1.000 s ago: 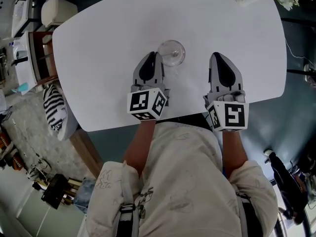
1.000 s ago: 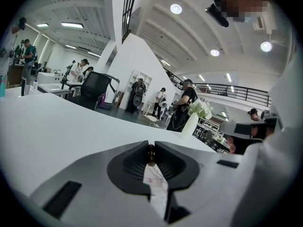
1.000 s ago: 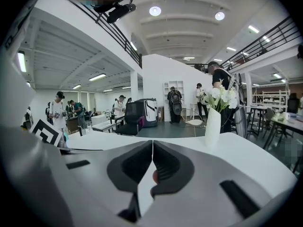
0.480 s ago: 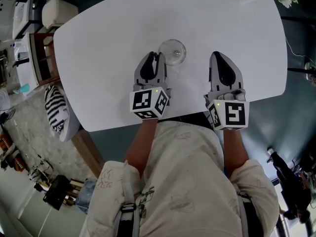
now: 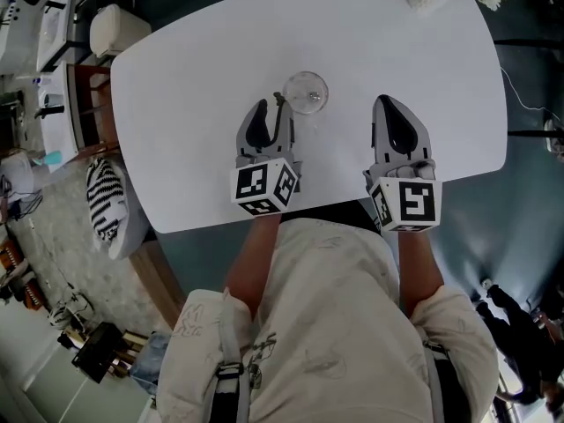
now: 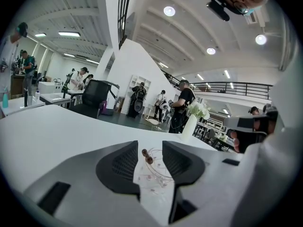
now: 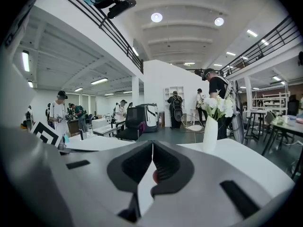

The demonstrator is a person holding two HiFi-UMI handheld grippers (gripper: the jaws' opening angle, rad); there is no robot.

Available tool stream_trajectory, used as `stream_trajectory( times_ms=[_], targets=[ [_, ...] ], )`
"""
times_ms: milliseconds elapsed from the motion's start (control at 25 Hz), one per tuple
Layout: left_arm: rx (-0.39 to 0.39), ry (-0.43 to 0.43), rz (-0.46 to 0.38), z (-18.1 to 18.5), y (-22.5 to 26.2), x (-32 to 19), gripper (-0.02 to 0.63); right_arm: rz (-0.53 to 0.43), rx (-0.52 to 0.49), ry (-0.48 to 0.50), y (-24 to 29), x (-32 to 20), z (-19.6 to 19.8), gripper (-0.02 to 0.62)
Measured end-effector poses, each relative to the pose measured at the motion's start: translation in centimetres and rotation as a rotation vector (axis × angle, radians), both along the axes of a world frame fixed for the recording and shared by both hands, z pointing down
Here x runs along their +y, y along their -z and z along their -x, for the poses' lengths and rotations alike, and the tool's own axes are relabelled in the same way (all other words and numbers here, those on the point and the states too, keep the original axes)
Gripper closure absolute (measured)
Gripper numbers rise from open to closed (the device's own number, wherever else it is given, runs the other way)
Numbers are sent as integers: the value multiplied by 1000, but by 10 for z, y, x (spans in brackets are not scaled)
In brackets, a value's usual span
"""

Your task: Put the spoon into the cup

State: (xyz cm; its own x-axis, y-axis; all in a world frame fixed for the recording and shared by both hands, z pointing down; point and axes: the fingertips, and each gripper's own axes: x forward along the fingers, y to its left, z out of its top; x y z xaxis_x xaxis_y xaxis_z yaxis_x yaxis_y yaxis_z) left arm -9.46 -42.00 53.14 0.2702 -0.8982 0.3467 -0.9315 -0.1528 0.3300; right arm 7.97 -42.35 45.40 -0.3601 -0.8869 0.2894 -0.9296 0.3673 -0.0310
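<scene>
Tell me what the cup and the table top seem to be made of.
The cup looks like clear glass, possibly plastic: the table shows through it and its rim glints. The table looks like smooth white laminate or painted board: even colour, no grain.

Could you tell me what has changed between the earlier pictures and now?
The left gripper has just been opening its fingers, letting go of the spoon, which now stands in the cup with nothing pressing on it. The cup, the table and the shut right gripper stayed as they were.
</scene>
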Motion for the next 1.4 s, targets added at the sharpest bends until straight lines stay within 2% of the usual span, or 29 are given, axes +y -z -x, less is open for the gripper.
stream_trajectory(
  times_ms=[560,880,1120,1240,1400],
  targets=[
    [-131,68,-163,9,83,57,463,-134,-24,15,62,42,-26,606],
    [-301,92,-275,20,132,91,465,-209,-30,12,84,61,-36,606],
    [-405,81,-393,12,186,112,465,-270,-33,1,114,73,-42,606],
    [-419,78,-441,8,203,117,465,-290,-30,-2,122,74,-42,606],
    [-420,77,-442,7,204,120,465,-291,-35,-3,122,75,-39,606]
  ],
)
